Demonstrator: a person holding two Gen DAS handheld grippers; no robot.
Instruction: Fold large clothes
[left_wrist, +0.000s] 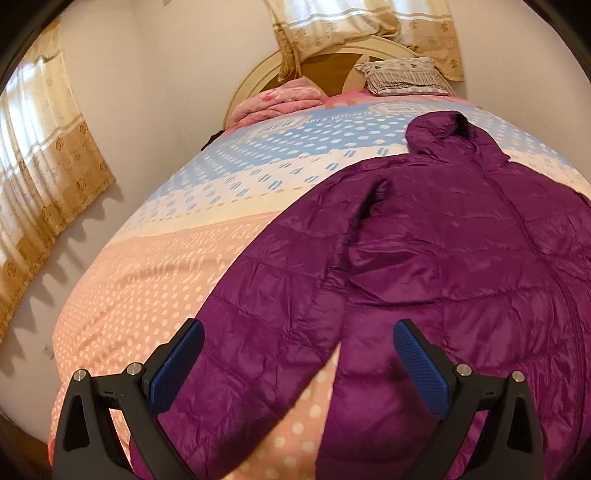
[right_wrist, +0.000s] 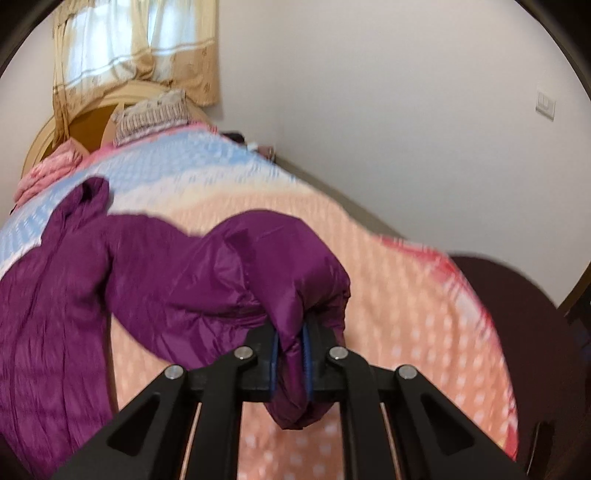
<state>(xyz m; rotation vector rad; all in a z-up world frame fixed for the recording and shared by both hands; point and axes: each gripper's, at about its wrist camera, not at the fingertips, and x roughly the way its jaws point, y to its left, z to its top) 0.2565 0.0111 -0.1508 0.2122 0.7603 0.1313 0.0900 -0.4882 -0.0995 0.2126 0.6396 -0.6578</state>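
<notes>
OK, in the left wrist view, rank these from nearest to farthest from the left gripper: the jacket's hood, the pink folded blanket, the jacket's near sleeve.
1. Near sleeve of the purple quilted jacket, lying between the open left gripper fingers.
2. Jacket's hood, up the bed, right of centre.
3. Pink folded blanket, against the headboard, left of the striped pillow.

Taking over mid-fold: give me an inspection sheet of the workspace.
Surface: bed with dotted cover, wrinkled.
Job's things: purple jacket spread flat, hood towards the headboard; one sleeve lifted.
Clutter: pillow, pink blanket at the head.
Grippers: left gripper open above the other sleeve; right gripper shut on the lifted sleeve's end.
Cables: nothing seen.
Surroundings: curtains, walls, wall switch.
</notes>
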